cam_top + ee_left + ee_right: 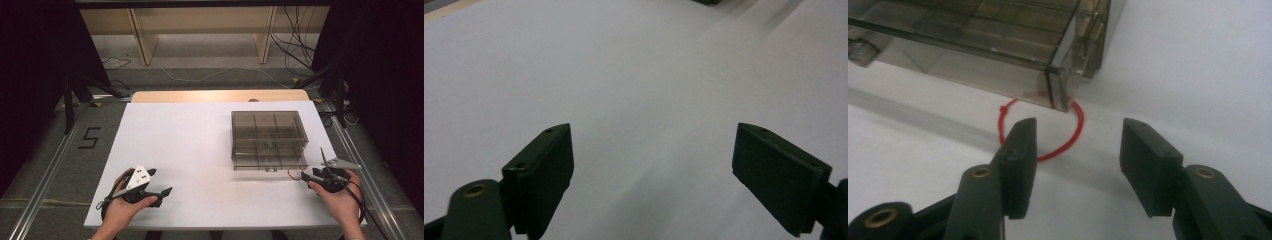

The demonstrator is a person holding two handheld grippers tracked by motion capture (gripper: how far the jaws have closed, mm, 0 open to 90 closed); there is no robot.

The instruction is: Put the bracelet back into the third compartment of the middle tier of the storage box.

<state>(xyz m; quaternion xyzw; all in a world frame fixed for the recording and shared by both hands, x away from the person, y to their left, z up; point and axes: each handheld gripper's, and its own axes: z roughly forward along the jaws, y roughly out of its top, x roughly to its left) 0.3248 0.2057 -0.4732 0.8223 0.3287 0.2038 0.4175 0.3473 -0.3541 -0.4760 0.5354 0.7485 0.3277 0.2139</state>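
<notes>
A thin red loop of cord or elastic (1068,135) lies flat on the white table (200,145), at the near right corner of a smoky transparent plastic drawer box with inner compartments (268,140). In the high view the red loop (294,175) shows as a short red curve just in front of the box's right front corner, between the box and the right gripper (320,176).

In the right gripper view the far arc of the loop runs under or against the box's corner post, so part of it is hidden there; whether it is pinned beneath the box cannot be told. The near arc curves out onto bare table. The right gripper (1078,145) is aimed at this loop with its jaws parted and nothing pressed between them. One jaw stands over the loop's near edge beside a small knot or tail; the other stands well outside the loop on plain table. Most of the ring lies ahead of the jaws and towards the first of them, not centred in the gap.

The left gripper (159,181) rests in the person's left hand (125,205) near the front left of the table, well apart from the box and the loop. Its jaws are spread wide over bare white table, holding nothing (654,160).
</notes>
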